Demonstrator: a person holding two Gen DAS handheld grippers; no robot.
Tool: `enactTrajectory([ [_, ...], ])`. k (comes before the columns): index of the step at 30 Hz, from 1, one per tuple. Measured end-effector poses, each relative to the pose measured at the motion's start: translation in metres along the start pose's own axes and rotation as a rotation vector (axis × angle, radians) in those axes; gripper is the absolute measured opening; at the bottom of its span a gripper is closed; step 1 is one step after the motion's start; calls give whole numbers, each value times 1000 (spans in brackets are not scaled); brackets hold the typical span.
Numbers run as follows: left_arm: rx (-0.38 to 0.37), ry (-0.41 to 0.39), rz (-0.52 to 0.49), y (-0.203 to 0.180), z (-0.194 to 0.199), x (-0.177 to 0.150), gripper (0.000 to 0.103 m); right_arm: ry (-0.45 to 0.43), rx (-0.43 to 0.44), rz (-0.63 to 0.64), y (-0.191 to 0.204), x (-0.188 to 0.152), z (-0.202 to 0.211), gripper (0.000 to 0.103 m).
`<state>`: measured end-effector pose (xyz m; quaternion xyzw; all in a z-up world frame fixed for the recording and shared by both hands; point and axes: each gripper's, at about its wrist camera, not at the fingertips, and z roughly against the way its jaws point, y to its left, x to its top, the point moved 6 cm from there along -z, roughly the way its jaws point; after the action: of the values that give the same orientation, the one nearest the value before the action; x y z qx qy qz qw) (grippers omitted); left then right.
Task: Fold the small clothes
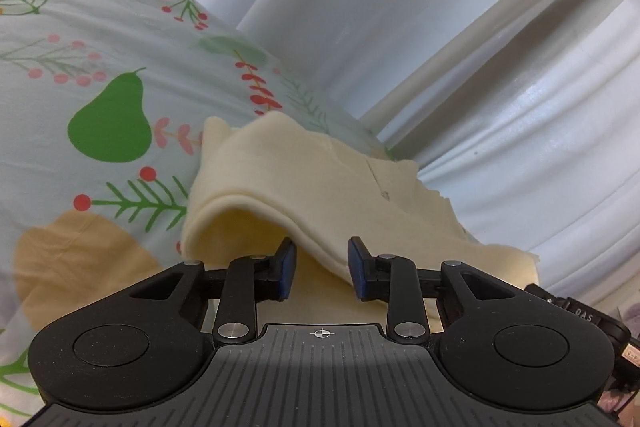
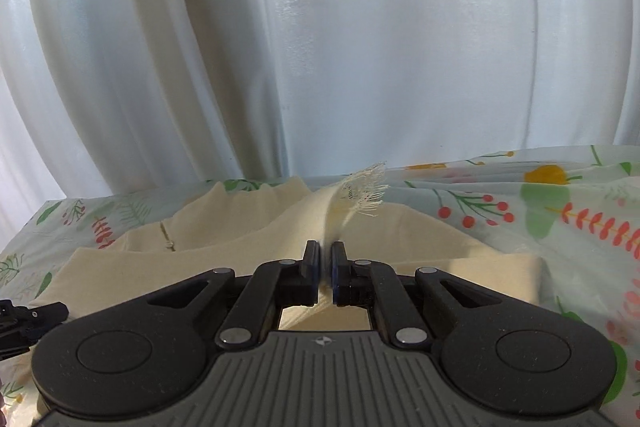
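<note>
Between the right gripper's [image 2: 325, 267] closed fingers sits the cream garment's [image 2: 224, 247] fringed edge.

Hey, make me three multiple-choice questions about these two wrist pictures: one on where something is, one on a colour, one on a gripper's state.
1. Where does the cream garment lie?
A. on the patterned sheet
B. hung on the curtain
C. in a basket

2. What colour is the big pear print on the sheet?
A. blue
B. green
C. black

3. How is the right gripper?
A. wide open and empty
B. out of view
C. shut on the garment's frayed edge

Answers: 1 A, the garment spreads over the sheet in both views. 2 B, the pear is solid green. 3 C, its fingers pinch cloth, with the fringe sticking out past them.
</note>
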<state>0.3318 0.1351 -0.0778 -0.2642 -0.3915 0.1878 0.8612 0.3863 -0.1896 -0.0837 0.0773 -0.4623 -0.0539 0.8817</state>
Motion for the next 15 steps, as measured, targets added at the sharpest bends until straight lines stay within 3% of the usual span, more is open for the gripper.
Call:
enactTrajectory([
  [4,-24,19,-5,-6,-7,-1,19,66,-70,-84,-41,-13,-2,5],
  [11,-16,51,9,-8,-17,-4,19,142,4,-264,-66,-30,-7,11],
  [15,4,77,2,-7,-21,-5,23,147,12,-242,-61,-30,-12,6],
])
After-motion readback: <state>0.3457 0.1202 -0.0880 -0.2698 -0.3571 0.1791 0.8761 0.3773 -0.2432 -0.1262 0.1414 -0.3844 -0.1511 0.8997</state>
